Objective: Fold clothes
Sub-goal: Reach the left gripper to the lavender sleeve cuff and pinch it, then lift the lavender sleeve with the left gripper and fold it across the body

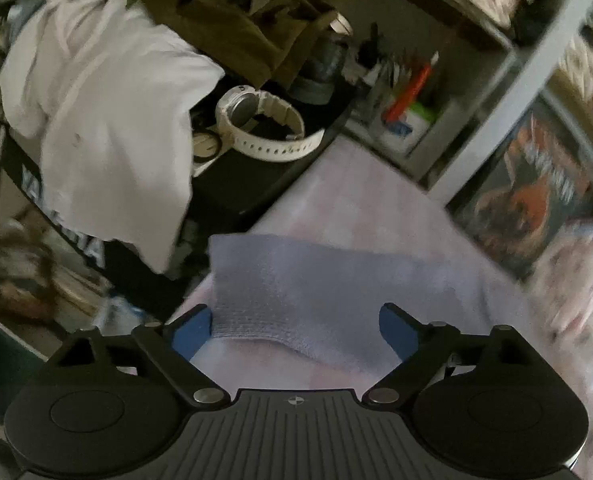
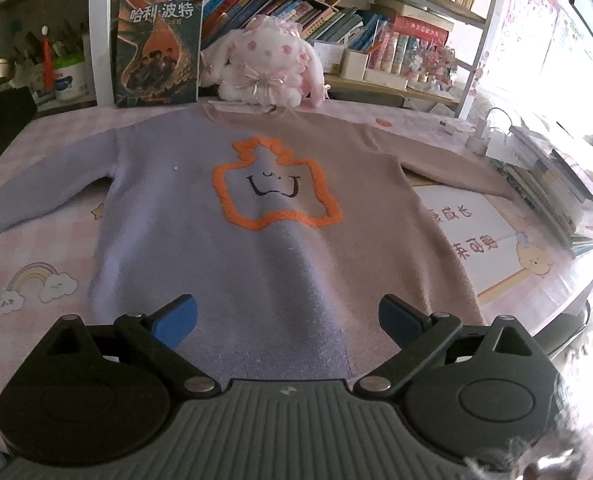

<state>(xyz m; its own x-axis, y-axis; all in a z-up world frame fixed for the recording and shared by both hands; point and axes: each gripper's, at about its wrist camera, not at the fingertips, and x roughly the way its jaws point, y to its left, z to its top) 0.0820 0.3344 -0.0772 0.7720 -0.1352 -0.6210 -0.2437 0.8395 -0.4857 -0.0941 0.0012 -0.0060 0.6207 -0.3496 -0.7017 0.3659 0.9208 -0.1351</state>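
Note:
A lavender and beige sweater (image 2: 256,240) with an orange outlined figure lies flat, front up, on the pink table cover (image 2: 36,292), both sleeves spread out. My right gripper (image 2: 287,322) stands open just above its bottom hem, with nothing between the blue pads. In the left wrist view, the end of the lavender sleeve (image 1: 316,296) with its ribbed cuff lies between the wide-apart fingers of my left gripper (image 1: 296,326). The left blue pad (image 1: 192,330) is at the cuff's edge; the pads do not press the cloth.
A plush bunny (image 2: 264,68) and a standing book (image 2: 158,46) sit behind the sweater, before shelves of books. Stacked books (image 2: 552,188) line the right table edge. Left of the sleeve, a black stand (image 1: 256,176) holds a white watch (image 1: 264,128) and a draped white garment (image 1: 104,120).

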